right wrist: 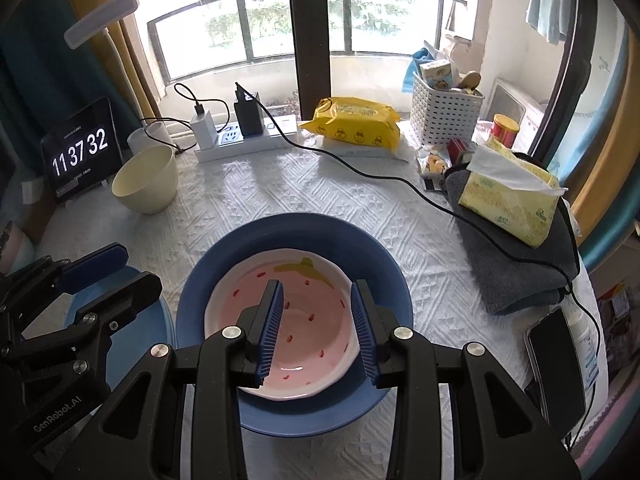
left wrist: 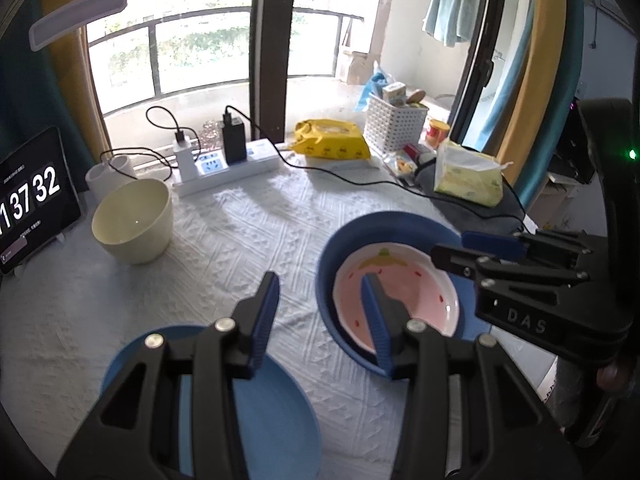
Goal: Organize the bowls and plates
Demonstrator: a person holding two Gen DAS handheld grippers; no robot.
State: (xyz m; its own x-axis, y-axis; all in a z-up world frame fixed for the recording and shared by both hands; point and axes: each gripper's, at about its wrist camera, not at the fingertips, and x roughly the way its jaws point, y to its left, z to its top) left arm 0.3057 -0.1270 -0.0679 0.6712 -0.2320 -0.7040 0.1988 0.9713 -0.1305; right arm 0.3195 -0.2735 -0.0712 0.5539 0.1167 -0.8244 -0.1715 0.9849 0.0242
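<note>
Altogether two blue plates (left wrist: 224,396), one pink plate (right wrist: 316,320), one cream bowl (left wrist: 134,222); both grippers' fingers (right wrist: 272,332) apart, empty.

Tablet clock (right wrist: 81,150), power strip (right wrist: 248,138), yellow wipes pack (right wrist: 356,124), white basket (right wrist: 444,110).

The strawberry plate (right wrist: 296,320) sits in the big plate (right wrist: 296,240). Left of the big plate lies another plate (left wrist: 272,412). Behind and left stands the bowl (right wrist: 146,178).

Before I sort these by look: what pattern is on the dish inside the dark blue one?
Pink dish, red flecks, yellow-green stem; right wrist view.
</note>
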